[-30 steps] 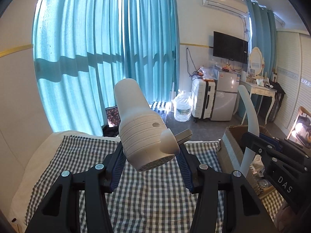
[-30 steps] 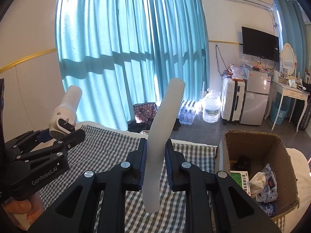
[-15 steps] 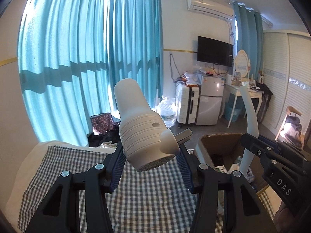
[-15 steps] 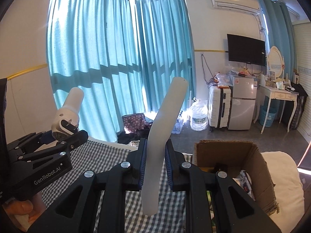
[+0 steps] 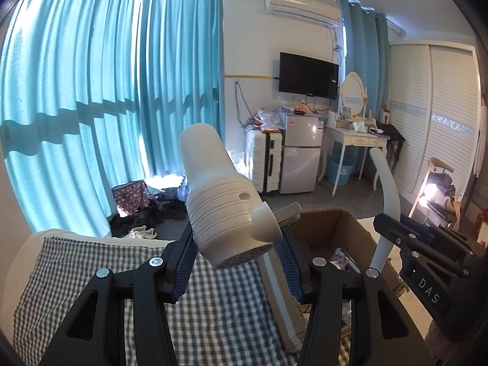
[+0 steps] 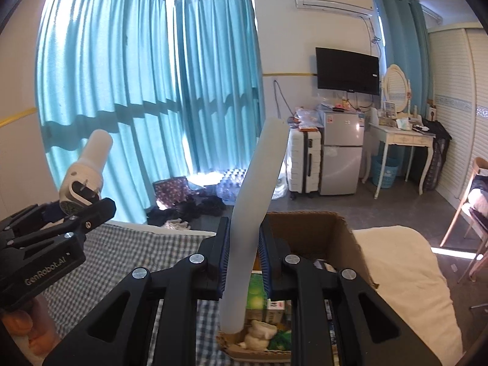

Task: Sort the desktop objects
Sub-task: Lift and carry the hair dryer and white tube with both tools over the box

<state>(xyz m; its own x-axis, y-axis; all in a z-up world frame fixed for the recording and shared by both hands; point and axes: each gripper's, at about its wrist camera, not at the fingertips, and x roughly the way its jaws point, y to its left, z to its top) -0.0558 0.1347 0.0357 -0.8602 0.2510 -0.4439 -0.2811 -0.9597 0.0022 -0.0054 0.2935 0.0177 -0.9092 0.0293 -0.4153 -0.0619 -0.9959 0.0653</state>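
Hair dryer (image 5: 219, 201) squeezed in left gripper (image 5: 236, 262) jaws, middle of frame, above checked bed. White tube (image 6: 256, 213) squeezed in right gripper (image 6: 242, 262) jaws, over cardboard box (image 6: 341, 238). Risk: round dryer slips out, or tube hits box edge. Both grippers held up, pointing forward.

Open cardboard box (image 6: 341, 228) mouth, partly filled below

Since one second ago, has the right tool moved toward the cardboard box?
Yes. The right tool, shut on the white strip, now sits over the cardboard box; earlier the box lay to its right.
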